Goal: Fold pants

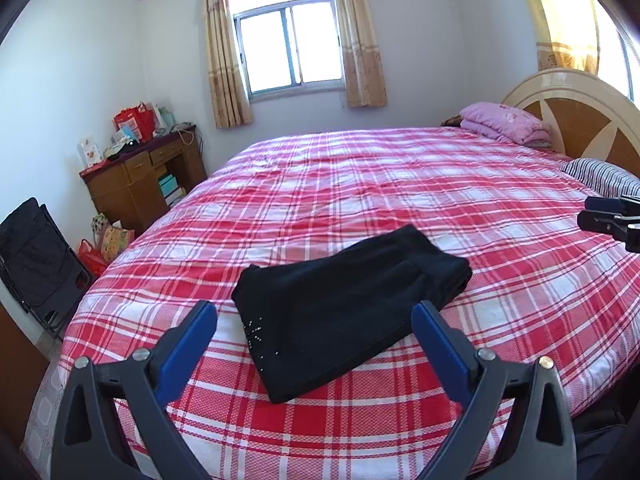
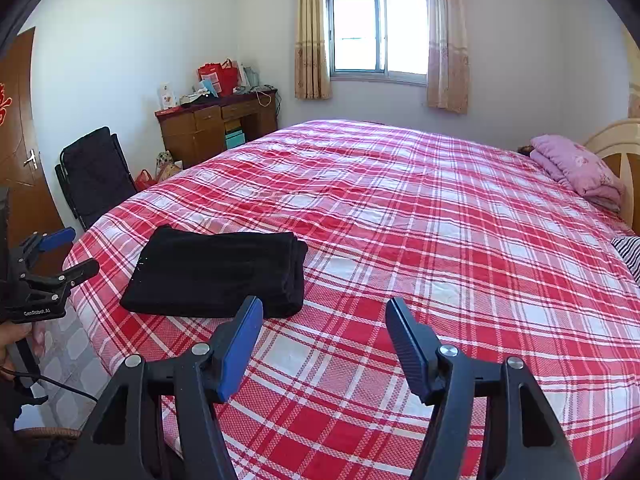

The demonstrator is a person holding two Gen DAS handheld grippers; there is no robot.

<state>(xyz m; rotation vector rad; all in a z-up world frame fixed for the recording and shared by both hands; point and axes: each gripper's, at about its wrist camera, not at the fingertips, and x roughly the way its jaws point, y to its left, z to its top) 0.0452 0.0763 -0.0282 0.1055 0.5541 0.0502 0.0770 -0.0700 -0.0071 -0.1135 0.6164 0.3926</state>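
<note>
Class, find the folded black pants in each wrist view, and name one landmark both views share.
Left wrist view: folded black pants lie low centre on the plaid bed, just beyond the open fingers.
Right wrist view: pants lie left of centre, near the bed's edge.
Shared landmark: the curtained window.

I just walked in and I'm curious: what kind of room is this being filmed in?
A home bedroom, most likely: a large bed under a red plaid cover, a folded pink quilt by the headboard, and a cluttered wooden desk near the curtained window.
</note>
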